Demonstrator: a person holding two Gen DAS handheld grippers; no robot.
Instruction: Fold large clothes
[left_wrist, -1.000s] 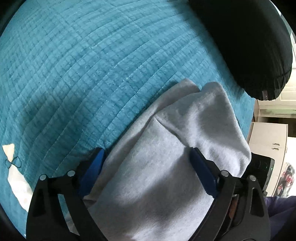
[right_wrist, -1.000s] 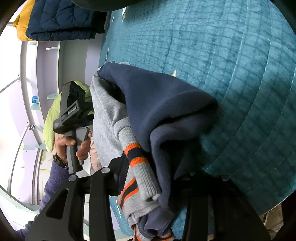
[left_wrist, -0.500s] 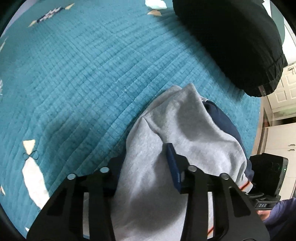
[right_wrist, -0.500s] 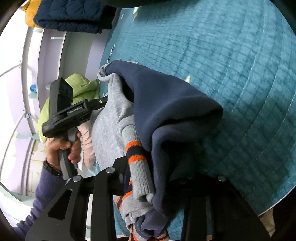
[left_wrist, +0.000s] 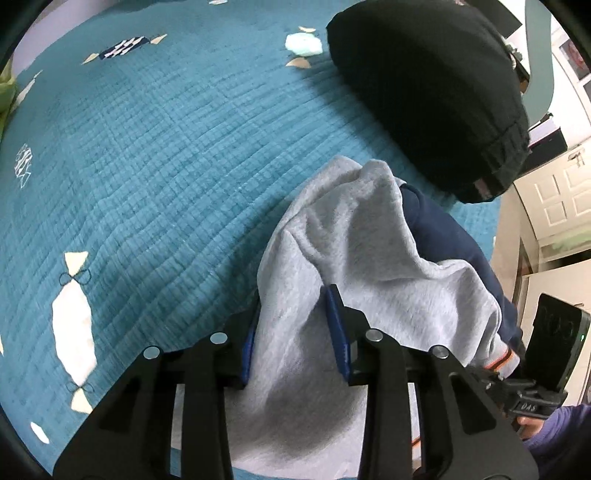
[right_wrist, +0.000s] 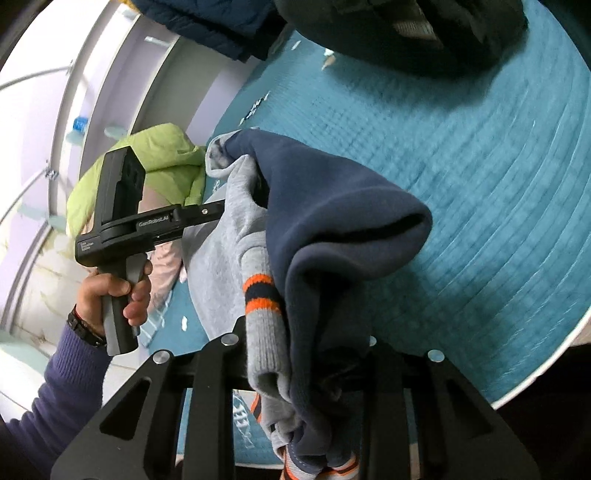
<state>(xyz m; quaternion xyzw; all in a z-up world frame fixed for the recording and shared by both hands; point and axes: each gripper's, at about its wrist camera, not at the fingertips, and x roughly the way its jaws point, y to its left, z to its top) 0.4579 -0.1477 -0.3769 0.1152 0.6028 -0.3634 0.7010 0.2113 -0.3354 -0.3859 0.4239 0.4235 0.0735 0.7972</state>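
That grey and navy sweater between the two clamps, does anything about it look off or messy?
The grey and navy sweater is bunched, not flat: navy fabric is flopped over the orange-striped knit cuff. The closing left gripper and right gripper each pinch a handful above the teal quilted bedspread. Nothing looks torn.

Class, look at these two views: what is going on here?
A person holds a gripper in each hand over a teal quilt. The left gripper is closing on the grey side of a sweater; the right gripper is closing on its navy part and striped cuff. The sweater hangs bunched between them, not yet folded.
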